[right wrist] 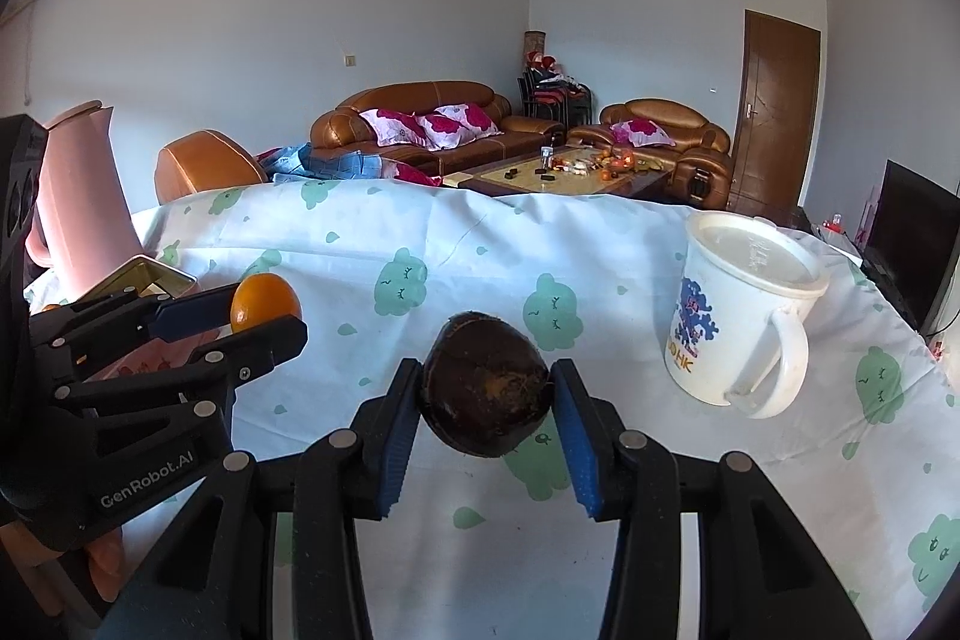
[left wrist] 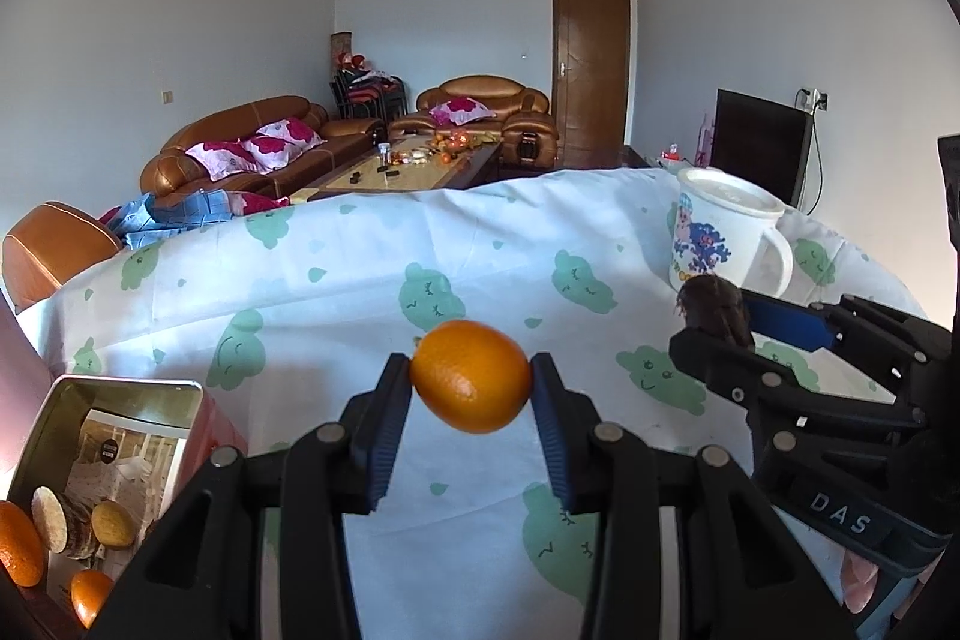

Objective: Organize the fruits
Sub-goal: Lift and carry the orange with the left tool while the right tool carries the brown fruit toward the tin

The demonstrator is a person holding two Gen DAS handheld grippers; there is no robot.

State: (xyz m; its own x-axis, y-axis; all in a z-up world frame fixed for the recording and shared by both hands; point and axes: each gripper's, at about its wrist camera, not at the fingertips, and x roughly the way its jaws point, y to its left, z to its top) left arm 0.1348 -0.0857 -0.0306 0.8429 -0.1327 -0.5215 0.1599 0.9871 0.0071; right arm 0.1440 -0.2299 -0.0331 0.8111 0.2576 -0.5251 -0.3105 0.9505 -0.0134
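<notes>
Left gripper is clamped on an orange, blue pads pressed to both sides, fruit held clear above the tablecloth. Right gripper is clamped the same way on a dark brown round fruit, rough-skinned, also lifted off the cloth. Both grippers are seen side by side: the right one is visible at the right edge of the left wrist view, the left one at the left edge of the right wrist view.

An open metal tin is seen low on the left, just beside the left gripper. More fruit is held in it: two oranges, a yellowish piece and a tan cut-ended piece. A pink jug stands behind the tin.

A white lidded mug with a blue cartoon print stands upright on the right, handle turned to the near right, apart from both grippers.

The cloth is pale blue with green cloud faces. Brown sofas and a cluttered coffee table are seen beyond it.
</notes>
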